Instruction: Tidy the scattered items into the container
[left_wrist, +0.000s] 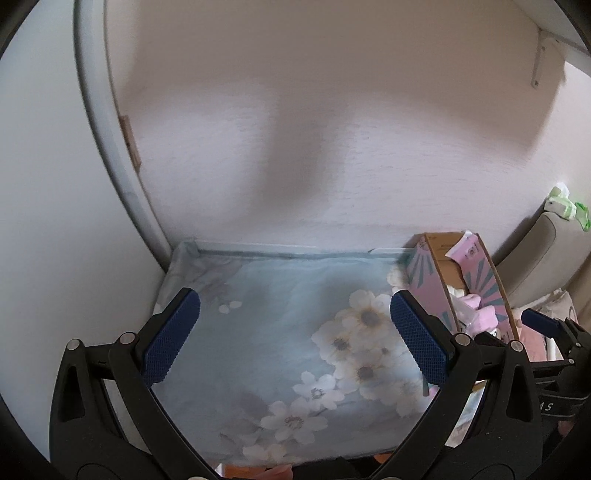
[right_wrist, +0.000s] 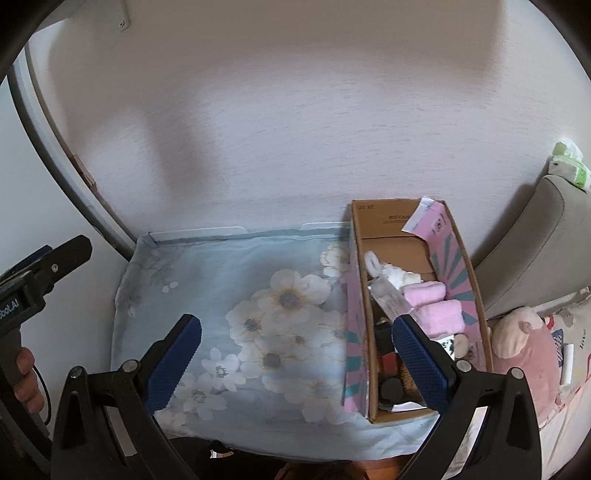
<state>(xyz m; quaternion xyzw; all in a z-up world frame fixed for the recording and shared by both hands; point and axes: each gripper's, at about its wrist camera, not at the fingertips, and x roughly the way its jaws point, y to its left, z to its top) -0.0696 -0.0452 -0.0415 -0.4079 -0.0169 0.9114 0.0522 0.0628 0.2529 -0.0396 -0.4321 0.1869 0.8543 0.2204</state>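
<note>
A pink cardboard box (right_wrist: 463, 258) stands open at the right end of a table covered with a light blue floral cloth (right_wrist: 236, 280). Inside it lie two pink rolled towels (right_wrist: 424, 293), white soft items (right_wrist: 395, 275), a clear packet and small dark jars (right_wrist: 391, 387). My right gripper (right_wrist: 295, 354) is open and empty, its right finger over the box's near part. My left gripper (left_wrist: 291, 339) is open and empty above the cloth, left of the box (left_wrist: 432, 288). It also shows in the right wrist view (right_wrist: 55, 266) at the far left.
A white wall (right_wrist: 295, 129) rises behind the table. A grey chair back (right_wrist: 535, 251) with a green-and-white pack (right_wrist: 569, 162) on top stands right of the box. A pink plush toy (right_wrist: 524, 343) lies below it. A white door frame (right_wrist: 48, 147) curves at left.
</note>
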